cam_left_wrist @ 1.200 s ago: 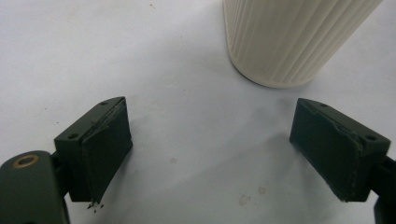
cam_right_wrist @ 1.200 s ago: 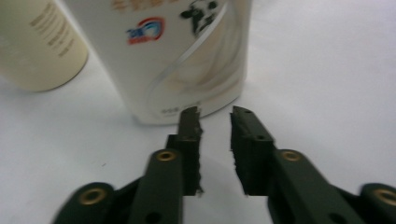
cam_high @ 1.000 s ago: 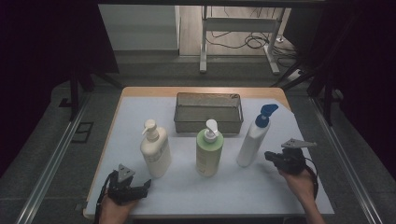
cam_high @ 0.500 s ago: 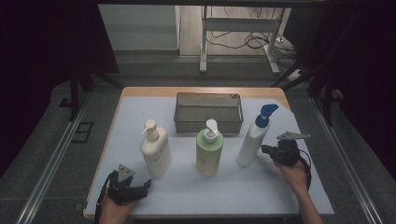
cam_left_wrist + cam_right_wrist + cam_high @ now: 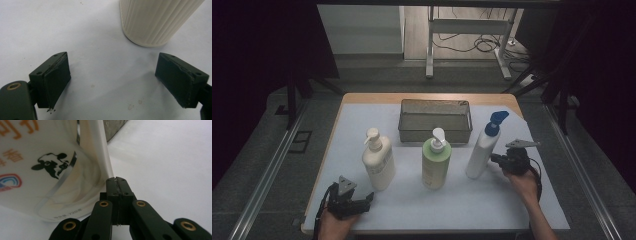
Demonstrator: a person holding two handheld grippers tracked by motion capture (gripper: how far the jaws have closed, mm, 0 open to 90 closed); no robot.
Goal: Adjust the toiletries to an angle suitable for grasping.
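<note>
Gripper (image 5: 116, 181) closed against white bottle (image 5: 50, 165) edge

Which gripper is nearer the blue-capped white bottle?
Right. The right gripper, jaws shut, has its tip right at the blue-capped white bottle, on its lower right side. The left gripper sits open at the table's near left edge, below the cream bottle.

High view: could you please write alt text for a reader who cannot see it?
Three pump bottles stand in a row on a white table before a wire basket: cream, green, and white with a blue pump. The right gripper, jaws shut, is at the white bottle's side; the left gripper rests open near the cream bottle.
</note>
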